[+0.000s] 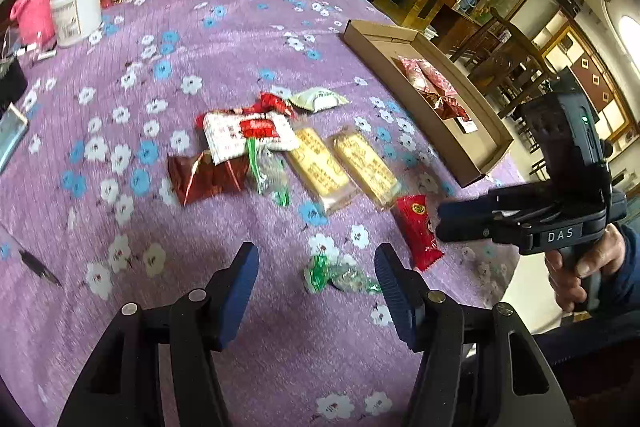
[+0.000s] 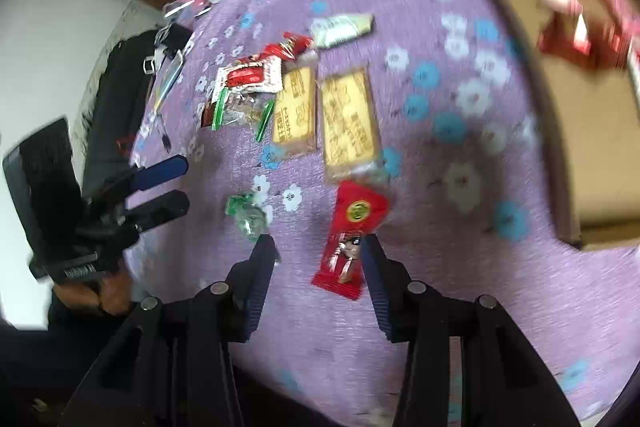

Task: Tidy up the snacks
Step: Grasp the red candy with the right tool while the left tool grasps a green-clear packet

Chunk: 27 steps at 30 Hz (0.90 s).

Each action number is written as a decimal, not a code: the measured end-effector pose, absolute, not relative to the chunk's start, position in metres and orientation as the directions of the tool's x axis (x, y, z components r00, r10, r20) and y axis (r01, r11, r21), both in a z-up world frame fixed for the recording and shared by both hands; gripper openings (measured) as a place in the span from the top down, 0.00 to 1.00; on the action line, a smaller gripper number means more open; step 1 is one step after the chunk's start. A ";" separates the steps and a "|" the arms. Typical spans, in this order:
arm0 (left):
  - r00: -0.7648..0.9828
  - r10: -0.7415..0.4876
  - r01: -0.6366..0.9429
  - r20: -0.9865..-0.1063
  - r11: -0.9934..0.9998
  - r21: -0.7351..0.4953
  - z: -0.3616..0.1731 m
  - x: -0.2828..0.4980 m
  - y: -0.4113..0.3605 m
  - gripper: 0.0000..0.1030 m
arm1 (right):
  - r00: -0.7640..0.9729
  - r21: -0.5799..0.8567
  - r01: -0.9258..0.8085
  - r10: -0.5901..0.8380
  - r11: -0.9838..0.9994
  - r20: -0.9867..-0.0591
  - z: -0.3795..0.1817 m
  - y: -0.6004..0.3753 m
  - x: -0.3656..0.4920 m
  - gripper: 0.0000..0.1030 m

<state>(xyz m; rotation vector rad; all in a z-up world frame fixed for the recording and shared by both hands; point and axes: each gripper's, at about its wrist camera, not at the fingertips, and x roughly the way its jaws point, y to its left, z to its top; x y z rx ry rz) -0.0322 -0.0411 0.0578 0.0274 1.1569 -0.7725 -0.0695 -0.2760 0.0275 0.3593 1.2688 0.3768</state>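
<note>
Red snack packet [image 2: 352,239] lies lengthwise along the half-open, empty right gripper [image 2: 318,247], logo end away.

Both wrist views look steeply down, close over the same snack-strewn purple tablecloth [image 1: 248,39], from opposite sides.

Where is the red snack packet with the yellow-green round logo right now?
In the right wrist view the red packet lies flat on the purple floral tablecloth, just below the two yellow bars, between the open right gripper fingers, with the green candy to its left.

Black gripper [image 1: 316,283] frames, ribbed blue pads, silver screws, dark sleeve [image 1: 628,267].
</note>
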 end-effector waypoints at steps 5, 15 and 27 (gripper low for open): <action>0.174 -0.518 0.538 -0.837 0.762 -0.360 0.053 -0.035 -0.036 0.38 | 0.214 0.439 -0.091 0.448 0.894 -0.868 0.022 -0.276 -0.072 0.56; 0.081 -0.540 0.494 -0.837 0.751 -0.437 0.051 -0.055 -0.043 0.38 | 0.238 0.206 -0.161 0.240 0.965 -0.941 0.013 -0.242 -0.065 0.61; 0.071 -0.479 0.463 -0.875 0.793 -0.396 0.036 -0.058 -0.081 0.44 | 0.358 0.215 -0.167 0.263 0.962 -0.896 0.036 -0.273 -0.080 0.83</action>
